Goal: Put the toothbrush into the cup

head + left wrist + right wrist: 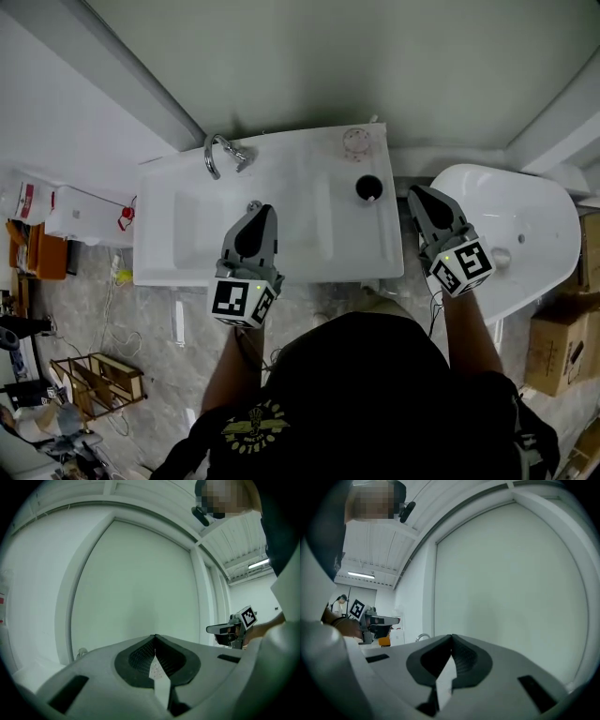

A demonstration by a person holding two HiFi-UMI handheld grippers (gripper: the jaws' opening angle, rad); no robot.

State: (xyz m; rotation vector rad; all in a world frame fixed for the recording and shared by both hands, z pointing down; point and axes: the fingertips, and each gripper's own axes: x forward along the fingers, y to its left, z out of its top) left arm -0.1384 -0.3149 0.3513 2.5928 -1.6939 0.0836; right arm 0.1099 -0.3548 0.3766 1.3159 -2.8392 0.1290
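Observation:
A dark round cup [368,187] stands on the right ledge of the white sink [178,244], and a small pale piece shows at its near rim. I cannot tell whether that piece is the toothbrush. My left gripper [266,208] hovers over the basin, shut and holding nothing, its jaws meeting at the tip [154,638]. My right gripper [413,191] hangs just right of the sink's edge, close to the cup but apart from it. It is shut and empty too [451,637]. Both grippers point level at a pale wall.
A chrome faucet [223,155] sits at the sink's back left, and a round pinkish item [357,142] at its back right. A white toilet [525,234] stands to the right, with cardboard boxes [558,352] beside it. Boxes and a wooden rack [98,380] clutter the floor on the left.

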